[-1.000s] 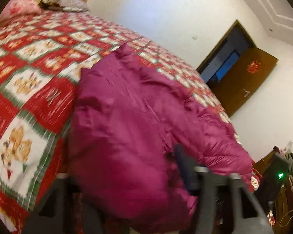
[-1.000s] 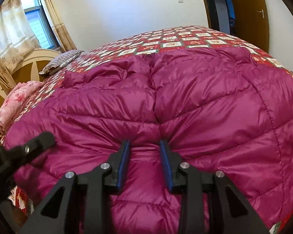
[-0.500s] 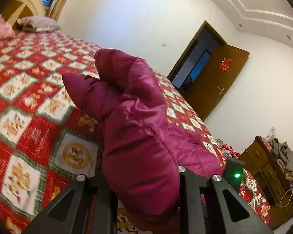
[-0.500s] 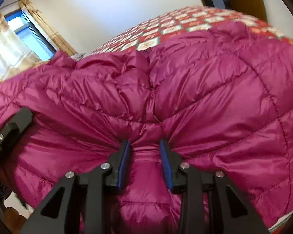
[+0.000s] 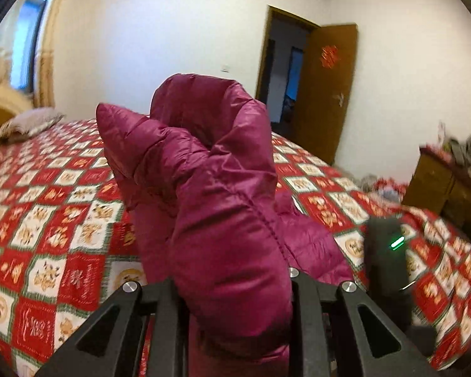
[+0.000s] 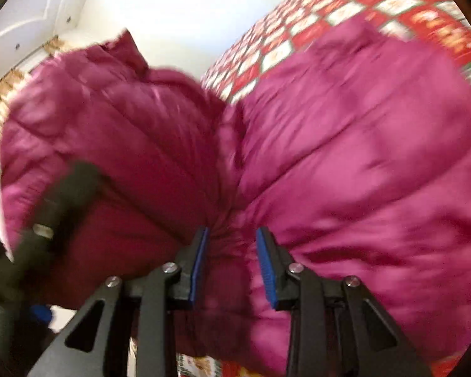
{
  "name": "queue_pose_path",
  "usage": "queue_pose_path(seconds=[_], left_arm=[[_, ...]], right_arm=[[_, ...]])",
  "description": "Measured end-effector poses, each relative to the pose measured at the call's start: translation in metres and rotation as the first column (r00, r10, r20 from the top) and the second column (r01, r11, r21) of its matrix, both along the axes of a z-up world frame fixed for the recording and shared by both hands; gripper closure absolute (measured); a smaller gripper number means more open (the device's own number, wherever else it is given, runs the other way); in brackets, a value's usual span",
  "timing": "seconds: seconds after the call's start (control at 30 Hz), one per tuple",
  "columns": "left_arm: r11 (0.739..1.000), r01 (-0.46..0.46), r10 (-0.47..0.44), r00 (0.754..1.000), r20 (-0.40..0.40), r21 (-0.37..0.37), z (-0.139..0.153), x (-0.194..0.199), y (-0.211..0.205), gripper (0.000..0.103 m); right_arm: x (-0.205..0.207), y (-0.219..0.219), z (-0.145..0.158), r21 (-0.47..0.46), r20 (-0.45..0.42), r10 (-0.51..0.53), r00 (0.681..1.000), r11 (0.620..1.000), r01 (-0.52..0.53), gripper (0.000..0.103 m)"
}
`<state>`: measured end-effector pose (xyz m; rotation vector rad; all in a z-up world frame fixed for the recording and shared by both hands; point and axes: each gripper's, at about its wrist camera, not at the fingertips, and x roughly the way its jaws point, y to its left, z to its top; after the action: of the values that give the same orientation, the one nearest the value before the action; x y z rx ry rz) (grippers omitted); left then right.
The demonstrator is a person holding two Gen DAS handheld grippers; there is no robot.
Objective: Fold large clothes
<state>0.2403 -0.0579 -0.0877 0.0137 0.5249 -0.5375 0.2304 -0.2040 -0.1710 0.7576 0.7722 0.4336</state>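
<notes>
The left gripper (image 5: 235,295) pinches a raised fold of the magenta puffer jacket (image 5: 216,194) above the red patchwork bedspread (image 5: 47,220); the right gripper (image 6: 232,260) clamps bunched hem. Likely light, soft and slippery: grip quilted seams, not puffy, glossy panels

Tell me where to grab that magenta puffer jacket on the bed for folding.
Grip the magenta puffer jacket at its near edge, where the padding pinches thin, coming in low from the bedside. The left hand-held gripper and right hand-held gripper each already clamp a bunched fold there; the quilted middle looks too bulky.
</notes>
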Motion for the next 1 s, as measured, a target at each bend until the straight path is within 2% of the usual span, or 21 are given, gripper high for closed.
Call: queue_pose_path(seconds=[0.13,0.27,0.5,0.63,0.77,0.87,1.0], left_arm=[[0.996,0.057,-0.058,0.998,0.009,0.063,-0.01,-0.005,-0.032,0.082],[0.984,0.116,-0.116,0.993,-0.004,0.132,-0.024,-0.005,-0.061,0.082],[0.948,0.192,-0.184,0.981,-0.054,0.254,-0.063,-0.017,-0.111,0.08],[0.929,0.227,-0.226,0.973,-0.038,0.294,-0.082,-0.025,-0.127,0.08],[0.924,0.254,-0.252,0.967,-0.044,0.285,-0.09,-0.023,-0.128,0.08],[0.923,0.271,-0.27,0.962,-0.04,0.274,-0.093,-0.024,-0.123,0.08],[0.919,0.281,-0.282,0.959,-0.037,0.277,-0.092,-0.023,-0.118,0.08]], right_arm=[[-0.023,-0.049,0.014,-0.055,0.039,-0.126,0.991,0.99,0.128,0.066],[-0.046,-0.098,0.019,-0.115,0.055,-0.251,0.966,0.96,0.256,0.066],[-0.066,-0.136,0.01,-0.137,0.035,-0.35,0.936,0.926,0.351,0.066],[-0.066,-0.136,0.023,-0.164,0.094,-0.344,0.934,0.92,0.355,0.065],[-0.048,-0.134,0.042,-0.207,0.17,-0.258,0.951,0.934,0.291,0.063],[-0.026,-0.124,0.045,-0.266,0.165,-0.172,0.971,0.94,0.212,0.063],[-0.003,-0.107,0.033,-0.329,0.132,-0.095,0.987,0.935,0.135,0.063]])
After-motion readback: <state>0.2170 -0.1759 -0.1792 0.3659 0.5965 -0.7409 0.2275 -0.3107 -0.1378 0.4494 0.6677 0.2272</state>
